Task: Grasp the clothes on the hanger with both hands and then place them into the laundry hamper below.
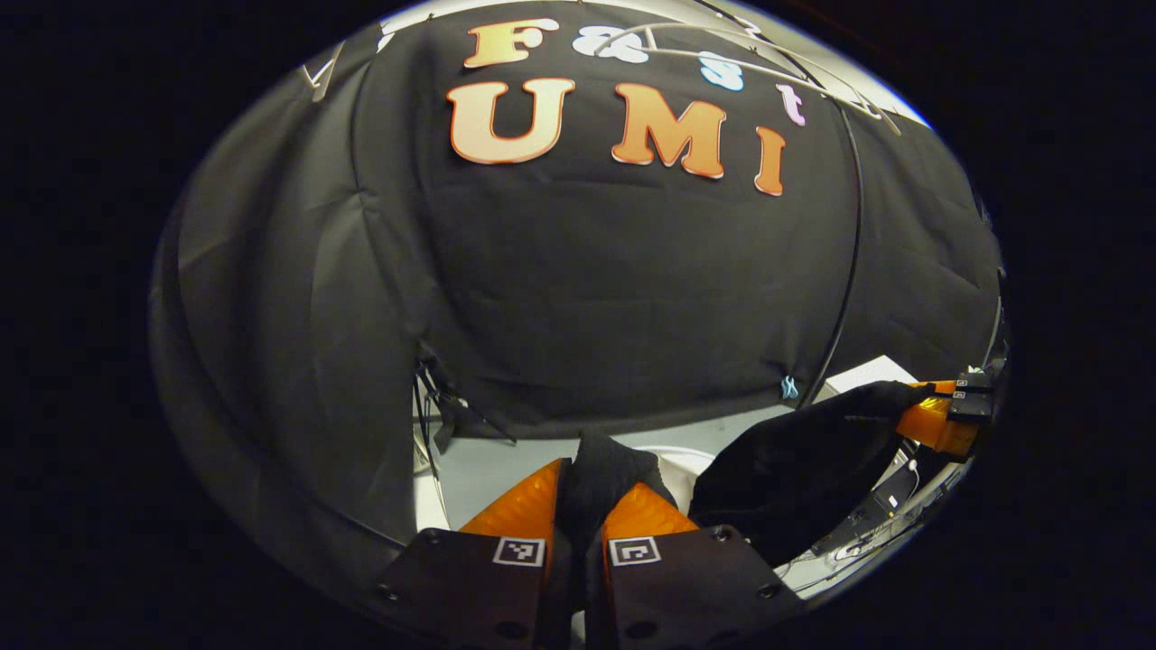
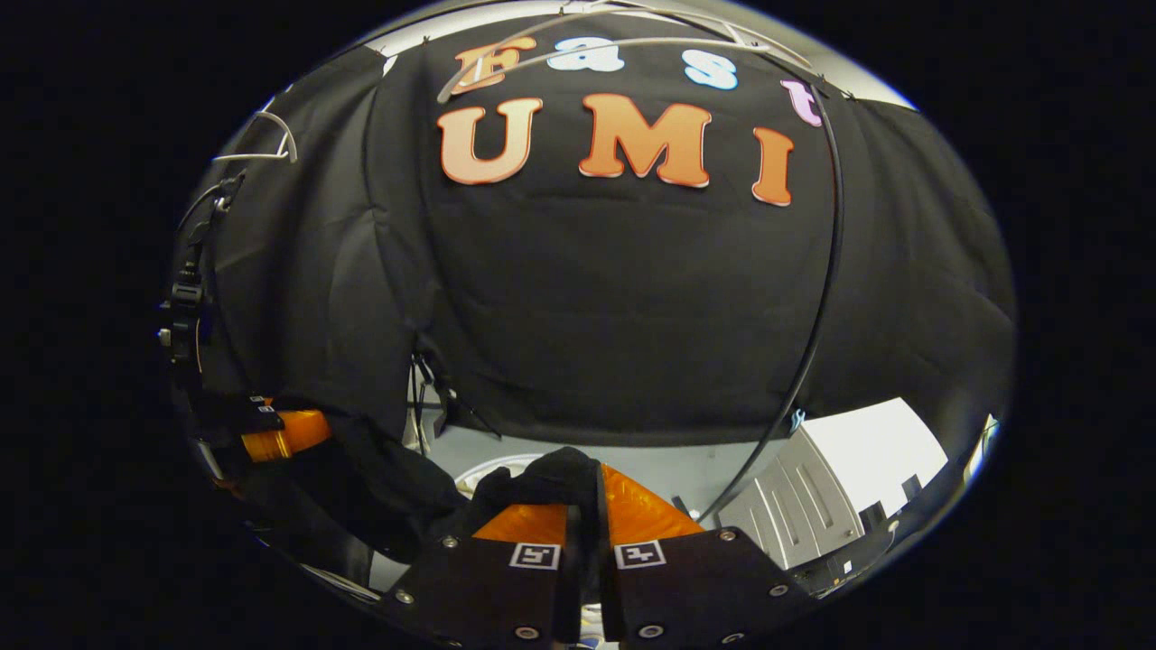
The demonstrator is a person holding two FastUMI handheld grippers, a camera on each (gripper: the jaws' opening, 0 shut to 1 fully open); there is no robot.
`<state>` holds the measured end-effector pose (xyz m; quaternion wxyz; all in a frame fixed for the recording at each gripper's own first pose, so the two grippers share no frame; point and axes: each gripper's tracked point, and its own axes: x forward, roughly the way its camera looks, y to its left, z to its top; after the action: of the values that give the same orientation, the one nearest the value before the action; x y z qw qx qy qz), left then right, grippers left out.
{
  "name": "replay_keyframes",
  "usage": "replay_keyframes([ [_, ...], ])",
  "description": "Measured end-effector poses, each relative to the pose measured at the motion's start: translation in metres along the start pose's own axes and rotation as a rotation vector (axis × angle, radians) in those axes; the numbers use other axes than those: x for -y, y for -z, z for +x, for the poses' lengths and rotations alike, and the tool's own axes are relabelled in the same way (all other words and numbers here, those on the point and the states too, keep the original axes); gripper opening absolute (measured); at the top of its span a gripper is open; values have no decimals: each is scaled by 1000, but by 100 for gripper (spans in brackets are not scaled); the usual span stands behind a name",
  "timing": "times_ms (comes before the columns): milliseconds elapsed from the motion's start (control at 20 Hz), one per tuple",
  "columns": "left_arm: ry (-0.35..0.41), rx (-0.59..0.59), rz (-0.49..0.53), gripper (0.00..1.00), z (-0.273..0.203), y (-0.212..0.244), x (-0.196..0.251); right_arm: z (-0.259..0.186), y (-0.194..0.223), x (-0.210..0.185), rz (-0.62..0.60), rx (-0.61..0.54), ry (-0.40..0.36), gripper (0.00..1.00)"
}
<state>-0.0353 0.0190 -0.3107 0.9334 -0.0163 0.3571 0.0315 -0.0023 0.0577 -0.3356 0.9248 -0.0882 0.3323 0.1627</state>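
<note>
A black garment [image 1: 795, 460] sags between my two grippers, off the hanger. My left gripper [image 1: 596, 478] is shut on one bunched end of it, the cloth bulging up between the fingers. My right gripper [image 2: 587, 492] is shut on the other end. In the left gripper view the right gripper [image 1: 939, 420] shows at the far right edge, holding the cloth. In the right gripper view the left gripper [image 2: 280, 433] shows at the far left with the garment [image 2: 388, 487] hanging from it. A white round hamper rim [image 1: 691, 460] [image 2: 488, 469] peeks out low, just beyond the cloth. The bare white hanger [image 1: 722, 45] [image 2: 587, 41] hangs high overhead.
A thin black pole [image 1: 853, 253] [image 2: 817, 298] curves down the booth's right side. A white ribbed cabinet [image 2: 813, 487] stands at the lower right. A second white hanger [image 2: 271, 135] hangs at the upper left. A dark stand [image 1: 442, 406] sits at the wall's foot.
</note>
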Motion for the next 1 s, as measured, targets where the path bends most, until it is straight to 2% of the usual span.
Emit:
replay_keyframes([
  [200,18,-63,-6,12,3,20,9,0,18,-1,-3,-42,9,9],
  [550,17,-74,1,13,7,25,12,-7,28,0,20,-74,20,10],
  [700,4,-89,6,16,8,28,11,-4,27,-1,22,-82,23,12],
  [750,-7,-96,7,24,7,30,9,-6,29,-2,18,-87,25,12],
  [850,-7,-106,-11,27,8,33,9,-7,33,0,5,-102,29,13],
  [950,1,-125,-18,41,9,36,10,-7,40,-1,-7,-125,29,17],
  [1000,-3,-119,-14,48,8,34,9,-4,48,-3,-10,-142,27,24],
])
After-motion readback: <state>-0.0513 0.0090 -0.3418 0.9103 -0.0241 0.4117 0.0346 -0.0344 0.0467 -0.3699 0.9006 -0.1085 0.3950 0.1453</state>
